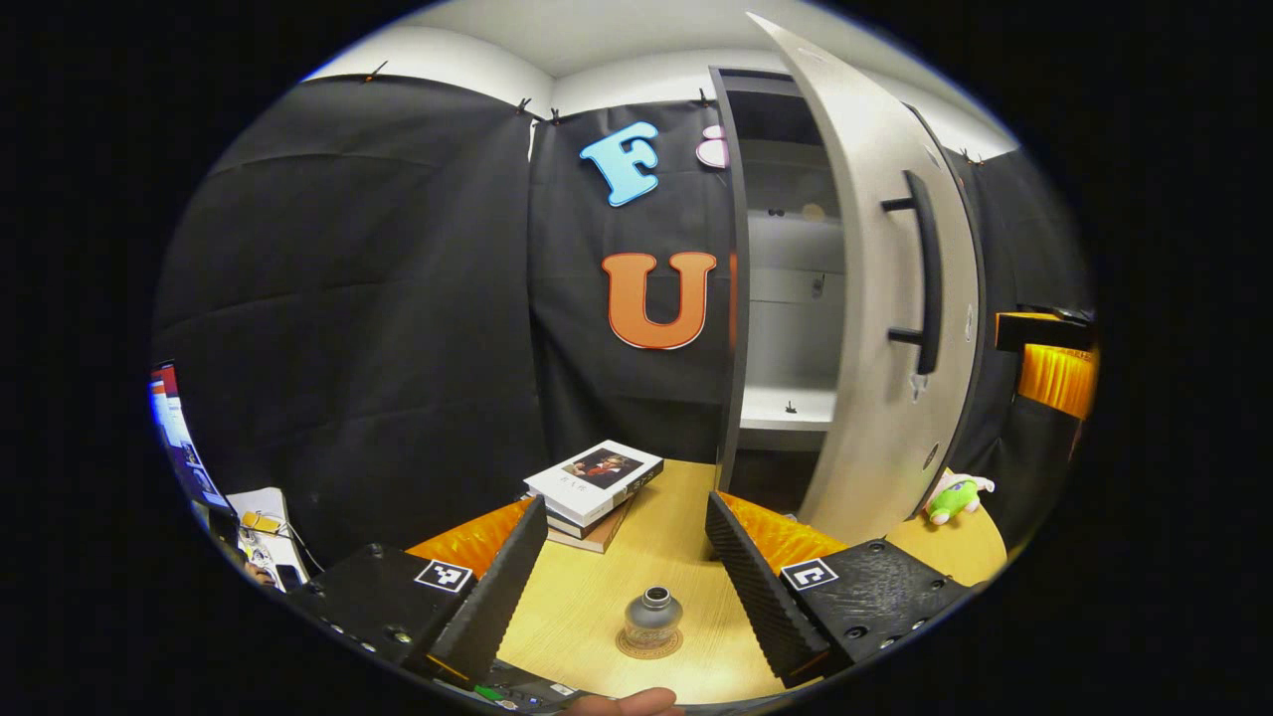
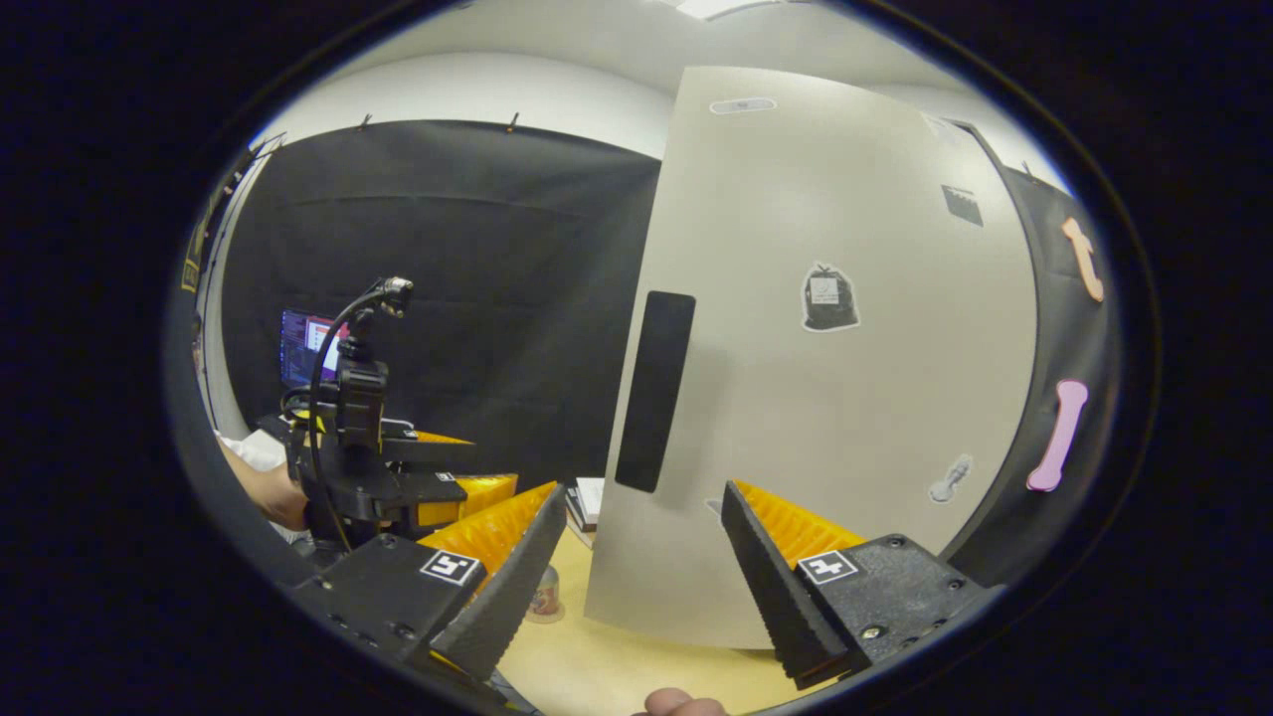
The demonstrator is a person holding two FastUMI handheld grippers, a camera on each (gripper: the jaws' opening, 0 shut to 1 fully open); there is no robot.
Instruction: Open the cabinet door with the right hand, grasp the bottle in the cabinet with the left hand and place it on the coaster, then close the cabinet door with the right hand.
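Note:
A small grey bottle stands upright on a round coaster on the wooden table, just ahead of my left gripper, whose fingers are open and apart from it. The pale cabinet door with its dark bar handle hangs partly open, showing white shelves. In the right gripper view the door's front is close ahead, its handle edge-on. My right gripper is open, holding nothing. The bottle peeks out beside its left finger. The left gripper sits far left.
A stack of books lies on the table left of the cabinet. A green plush toy rests by the door's lower edge. A lit monitor and some clutter stand off the table's left side.

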